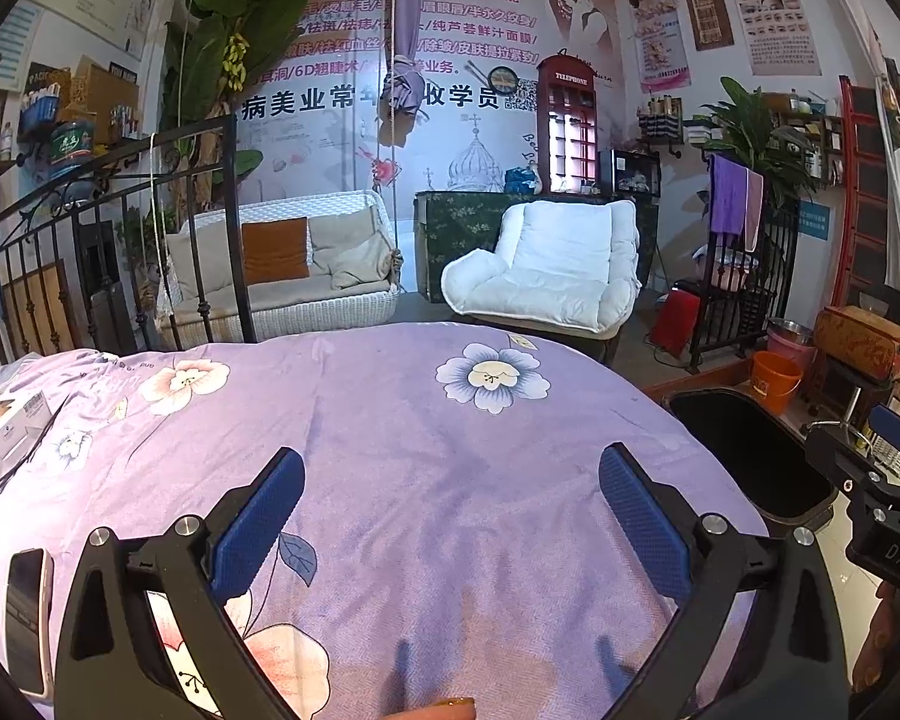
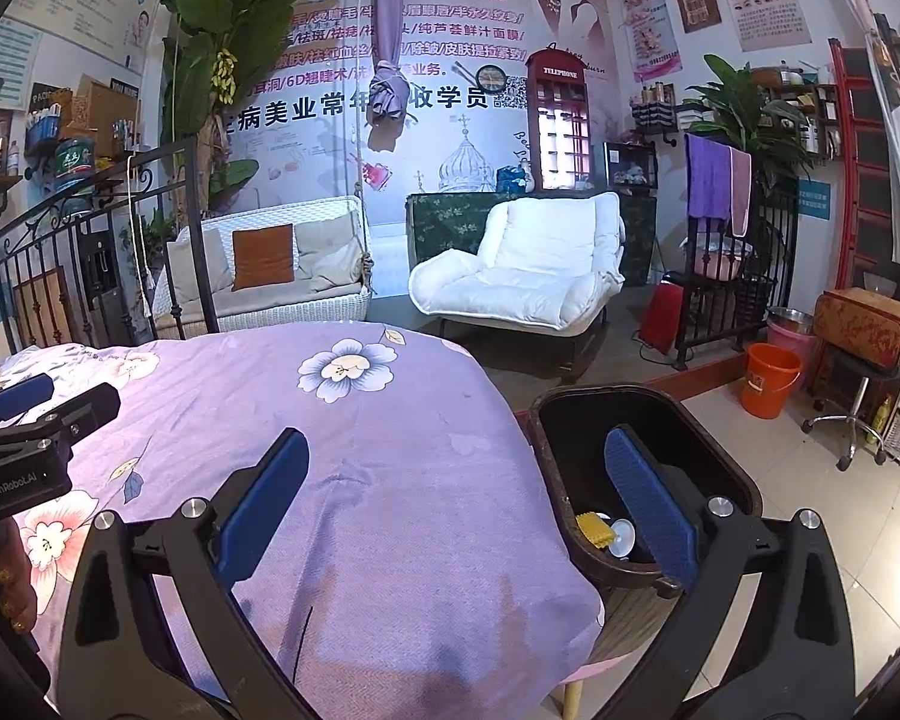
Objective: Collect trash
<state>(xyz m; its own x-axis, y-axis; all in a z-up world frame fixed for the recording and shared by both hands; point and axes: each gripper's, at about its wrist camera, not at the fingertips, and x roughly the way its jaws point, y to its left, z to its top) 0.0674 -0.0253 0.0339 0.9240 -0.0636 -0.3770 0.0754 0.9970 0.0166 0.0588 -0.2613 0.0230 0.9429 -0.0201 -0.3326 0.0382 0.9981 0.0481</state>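
Note:
A dark bin (image 2: 648, 414) stands on the floor beside the right edge of the table; it shows too in the left wrist view as the bin (image 1: 750, 450). Inside it lie a yellow ridged scrap (image 2: 594, 531) and a small white round piece (image 2: 623, 537). My right gripper (image 2: 456, 456) is open, its left finger over the purple flowered cloth (image 2: 360, 450) and its right finger over the bin's mouth. My left gripper (image 1: 453, 468) is open above the cloth (image 1: 420, 420), nothing between its fingers. No loose trash shows on the cloth.
A phone (image 1: 27, 618) lies at the table's left edge, with a white box (image 1: 12, 444) and a cable behind it. Beyond the table stand a black iron railing (image 1: 108, 240), a wicker swing seat (image 1: 282, 276), a white armchair (image 1: 546, 264) and an orange bucket (image 2: 771, 378).

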